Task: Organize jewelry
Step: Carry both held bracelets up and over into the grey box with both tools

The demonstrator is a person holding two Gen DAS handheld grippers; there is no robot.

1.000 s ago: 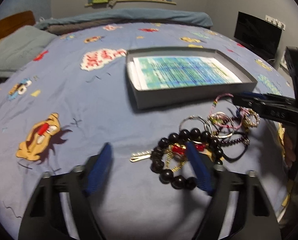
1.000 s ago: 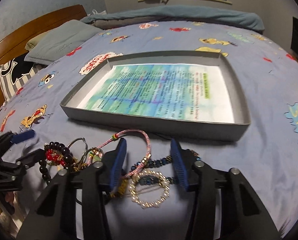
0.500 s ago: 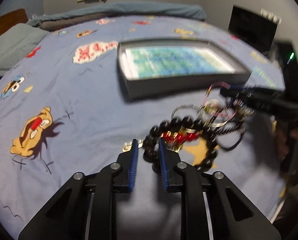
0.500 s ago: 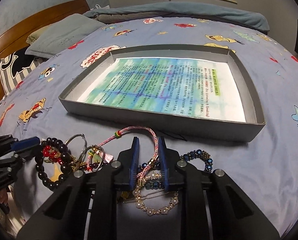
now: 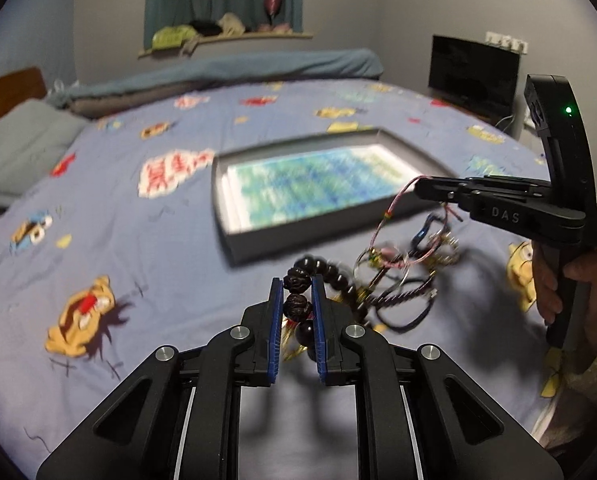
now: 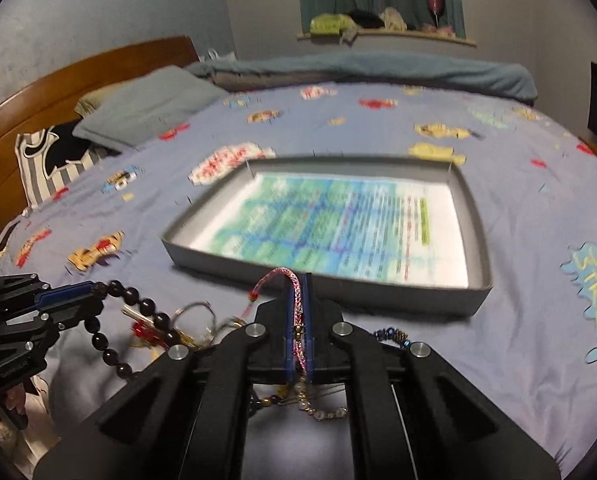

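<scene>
Dim indoor light; motion blur smears the grey tray and bedspread around it; fisheye corners blacken.

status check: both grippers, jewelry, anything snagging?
Left gripper just closed on black bead bracelet. Right gripper just closed on pink cord. Jewelry pile looks tangled. Tray holds no jewelry.

Bed covered by a blue cartoon-print sheet. Grey pillow and striped black-and-white cushion lie at the head edge against the wooden headboard. Rolled blue blanket along the far edge. Black screen beyond the bed's far right corner.
</scene>
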